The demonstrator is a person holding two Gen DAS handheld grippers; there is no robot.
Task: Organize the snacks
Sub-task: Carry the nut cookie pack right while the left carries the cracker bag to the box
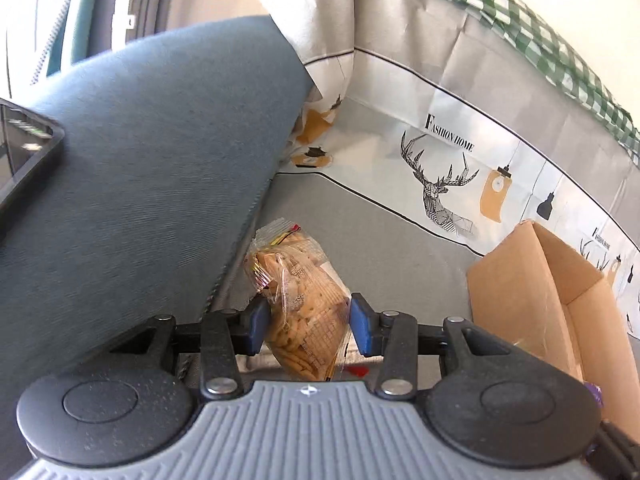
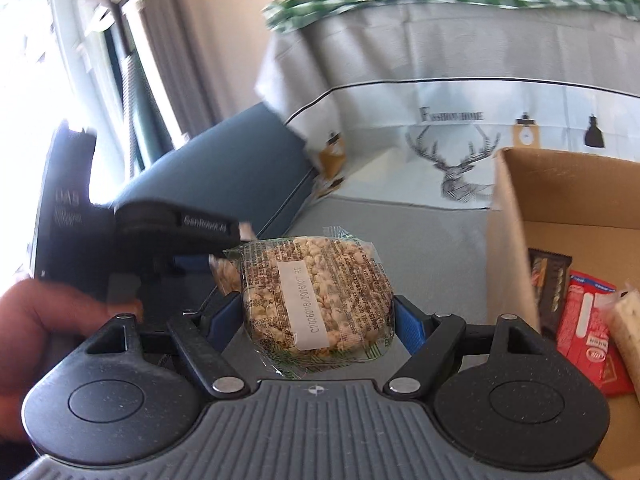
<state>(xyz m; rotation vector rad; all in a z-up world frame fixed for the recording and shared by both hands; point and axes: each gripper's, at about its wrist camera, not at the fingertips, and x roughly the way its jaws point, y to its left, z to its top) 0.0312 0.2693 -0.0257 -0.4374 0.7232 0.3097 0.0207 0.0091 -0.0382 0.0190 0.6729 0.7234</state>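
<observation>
Now, left gripper (image 1: 308, 326) clamped on crinkly clear cracker bag (image 1: 298, 304), lower centre | right gripper (image 2: 316, 326) pinching round puffed-grain cake (image 2: 318, 300) in printed film, centre | corrugated cardboard box (image 2: 560, 184) at right, glossy red packet (image 2: 586, 332) inside

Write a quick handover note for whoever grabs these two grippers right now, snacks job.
Left gripper: jaws shut on a cracker bag, lifted off the grey cloth.
Right gripper: jaws shut on a puffed rice cake.
Cardboard box sits to the right, open, already holding a red packet and a dark packet.
Left to do: put both held snacks in the box.
</observation>
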